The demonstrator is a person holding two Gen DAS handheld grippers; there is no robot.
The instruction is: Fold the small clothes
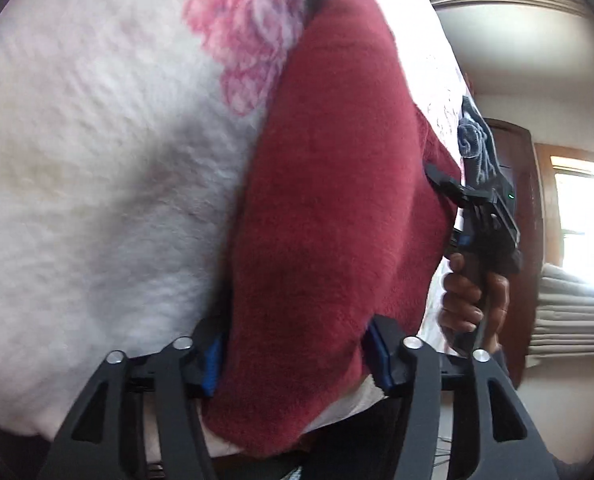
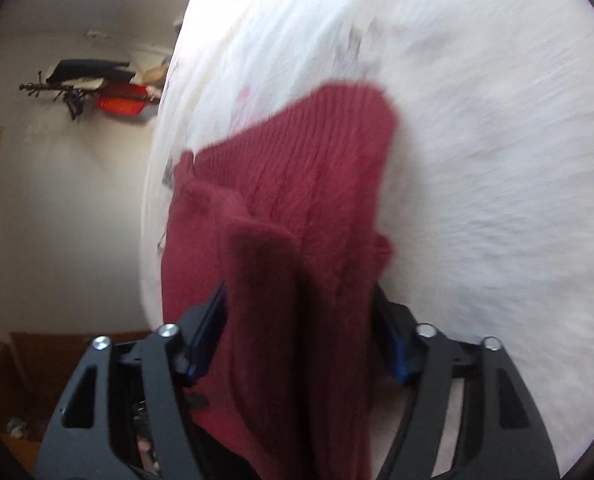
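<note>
A dark red fuzzy knit garment [image 1: 337, 200] lies along a white fleece blanket [image 1: 97, 160]. My left gripper [image 1: 295, 356] is shut on its near end, with cloth bunched between the blue pads. In the same view my right gripper [image 1: 443, 178], held by a hand [image 1: 461, 296], pinches the garment's far right edge. The right wrist view shows the red garment [image 2: 317, 168] with its ribbed hem spread over the white blanket [image 2: 497, 160]. A thick fold runs back between the right gripper [image 2: 299, 340] fingers. That view is blurred by motion.
A pink flower print [image 1: 245, 28] marks the blanket beside the garment. A blue-grey cloth [image 1: 475, 140] lies past the right gripper. A wooden door [image 1: 525, 200] and a bright window [image 1: 585, 220] stand at the right. A wall rack [image 2: 97, 88] with clothes hangs at the left.
</note>
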